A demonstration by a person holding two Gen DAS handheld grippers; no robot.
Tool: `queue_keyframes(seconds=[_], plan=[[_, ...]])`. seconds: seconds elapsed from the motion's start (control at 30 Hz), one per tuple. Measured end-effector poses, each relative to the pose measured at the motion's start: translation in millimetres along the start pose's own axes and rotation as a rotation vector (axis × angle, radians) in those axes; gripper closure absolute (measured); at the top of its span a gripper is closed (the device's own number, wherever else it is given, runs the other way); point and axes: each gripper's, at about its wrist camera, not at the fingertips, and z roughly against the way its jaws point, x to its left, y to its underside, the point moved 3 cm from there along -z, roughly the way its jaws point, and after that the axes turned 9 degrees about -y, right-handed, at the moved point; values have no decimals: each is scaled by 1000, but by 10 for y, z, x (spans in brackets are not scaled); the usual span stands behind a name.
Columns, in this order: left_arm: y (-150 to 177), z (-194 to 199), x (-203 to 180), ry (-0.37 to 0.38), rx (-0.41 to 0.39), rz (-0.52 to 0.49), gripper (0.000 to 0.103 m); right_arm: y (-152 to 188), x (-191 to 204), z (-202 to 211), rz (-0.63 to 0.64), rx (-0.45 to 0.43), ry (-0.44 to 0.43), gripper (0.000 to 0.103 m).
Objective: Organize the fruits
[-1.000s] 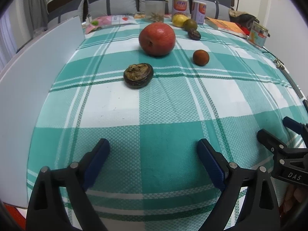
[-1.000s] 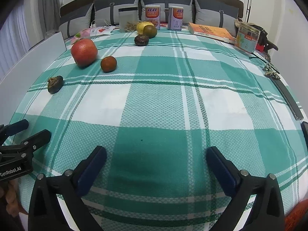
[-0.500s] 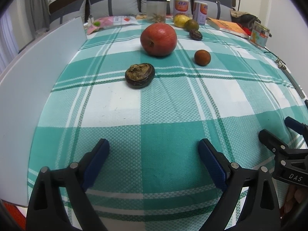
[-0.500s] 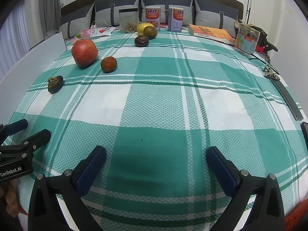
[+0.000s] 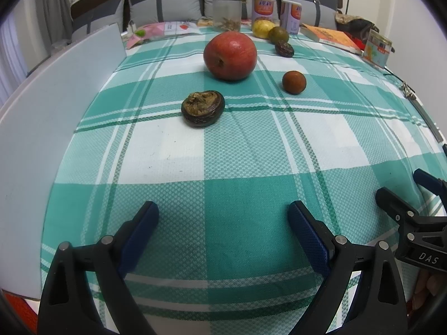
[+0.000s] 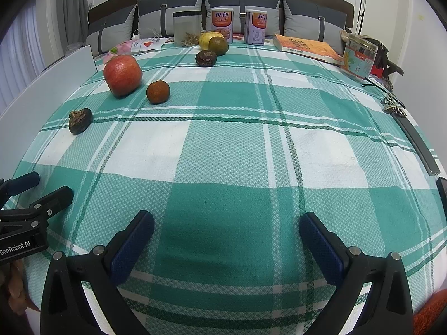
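Several fruits lie on a green-and-white checked cloth (image 5: 251, 153). A big red pomegranate (image 5: 229, 55) (image 6: 122, 75), a small orange fruit (image 5: 294, 82) (image 6: 157, 92) and a dark wrinkled fruit (image 5: 203, 108) (image 6: 80, 120) lie at left. Farther back are a second dark fruit (image 5: 284, 49) (image 6: 206, 58), a green fruit (image 5: 278, 35) (image 6: 218, 45) and a yellow fruit (image 5: 262, 28) (image 6: 206, 40). My left gripper (image 5: 223, 223) is open and empty, near the front edge. My right gripper (image 6: 226, 231) is open and empty, to its right.
A white board (image 5: 56, 111) stands along the left edge. At the back are a clear jar (image 6: 186, 29), two printed cans (image 6: 222, 25), a book (image 6: 307, 47), a snack packet (image 5: 162, 29) and a tin (image 6: 359, 57). A dark bar (image 6: 416, 145) lies at right.
The left gripper has edged slightly forward, so the fruits look a bit nearer. The right gripper has hardly moved. Both stay open.
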Motion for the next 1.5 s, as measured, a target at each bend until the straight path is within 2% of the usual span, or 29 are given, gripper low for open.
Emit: queue_keyframes(seconds=[0.4,0.5,0.57,0.67,0.8,0.9,1.03,1.23,1.33,1.43,1.5], plan=[[-5,-7,23,-2,0,8,5,-12,-17,-14,-3,11,-3,0],[-13,10,79,48,10,6,6,-22,-26,-5,-4,26,-13,0],[-5,79,227,88,-11,48,6,-29,-46,45,-10,34,-6,0],[-81,160,503,151,-48,129,6,-97,-71,233,-28,-63,-37,0],[-422,135,572,172,-82,118,6,-320,23,266,-1,-116,-111,0],[-658,-83,483,215,-10,73,7,-552,111,107,25,-78,-194,1],[-793,-318,409,182,35,18,8,-878,212,-128,56,-18,-261,1],[-835,-446,405,184,52,19,8,-1320,432,-447,129,55,-308,7],[-840,-467,391,180,51,15,8,-1441,505,-598,151,89,-323,14],[-848,-463,388,165,45,5,9,-1609,391,-673,123,80,-301,14],[-857,-476,392,155,45,-1,9,-1761,185,-742,51,64,-280,14]])
